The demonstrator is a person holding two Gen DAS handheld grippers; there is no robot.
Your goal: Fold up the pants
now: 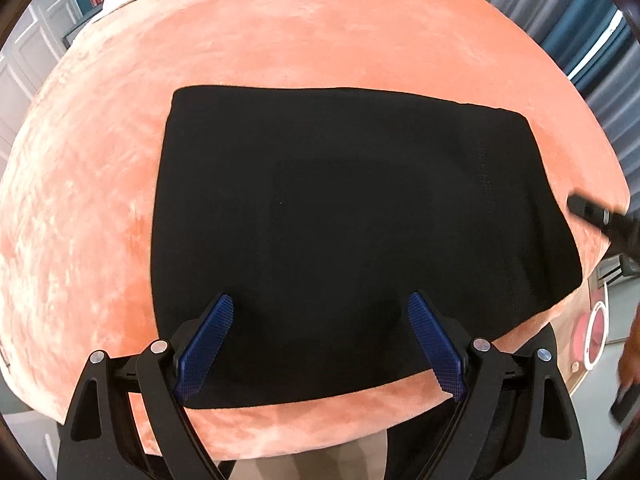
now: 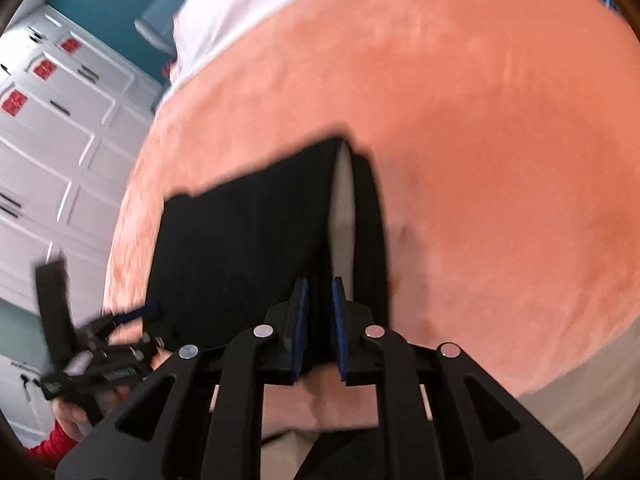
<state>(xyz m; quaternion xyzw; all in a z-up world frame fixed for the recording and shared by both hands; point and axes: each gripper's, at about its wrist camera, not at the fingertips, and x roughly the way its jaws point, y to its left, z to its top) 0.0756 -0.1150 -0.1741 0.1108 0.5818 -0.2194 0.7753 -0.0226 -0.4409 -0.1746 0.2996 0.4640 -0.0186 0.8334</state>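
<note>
From the left wrist, the pants (image 1: 352, 220) lie as a flat black rectangle on the salmon bed cover (image 1: 280, 32); the left gripper (image 1: 320, 316) hovers wide open, holding nothing. From the right wrist, the right gripper (image 2: 320, 300) pinches a lifted edge. A further fold looks underway; next, carry that edge across.

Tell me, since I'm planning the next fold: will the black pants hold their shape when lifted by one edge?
Probably not. The black pants lie limp and flat on the peach blanket, so they look floppy. Where the right tool pinches an edge, layers gape apart, so they may sag and unfold. They seem light; the plush blanket may resist sliding.
</note>
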